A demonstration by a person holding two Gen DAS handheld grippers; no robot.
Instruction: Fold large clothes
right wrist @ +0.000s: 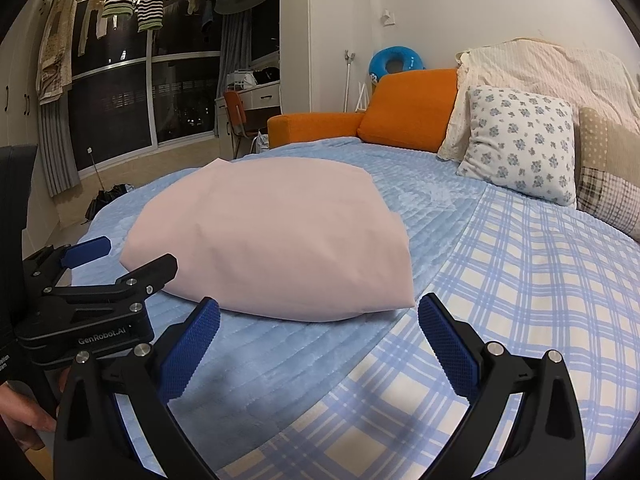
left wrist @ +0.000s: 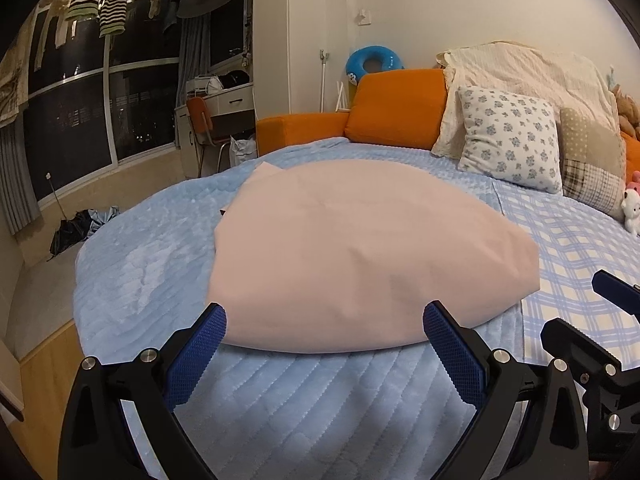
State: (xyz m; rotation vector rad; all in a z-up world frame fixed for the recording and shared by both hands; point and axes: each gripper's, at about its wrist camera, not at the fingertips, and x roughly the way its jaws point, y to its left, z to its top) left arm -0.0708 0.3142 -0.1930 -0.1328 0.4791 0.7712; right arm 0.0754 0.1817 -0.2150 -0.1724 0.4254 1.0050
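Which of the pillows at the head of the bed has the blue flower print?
The square white floral pillow, standing nearest the pink folded garment. The cream pillow behind it is plain, and the beige patchwork pillow has dots and plaid.

Left wrist view: low over the blue quilt [left wrist: 280,400], facing the headboard pillows, the folded pink cloth [left wrist: 360,248] close at frame centre. Right wrist view: same heading, set further right (cloth [right wrist: 272,240] left of centre). Both share the cloth, the orange sofa [left wrist: 360,120] and the floral pillow [right wrist: 520,144].
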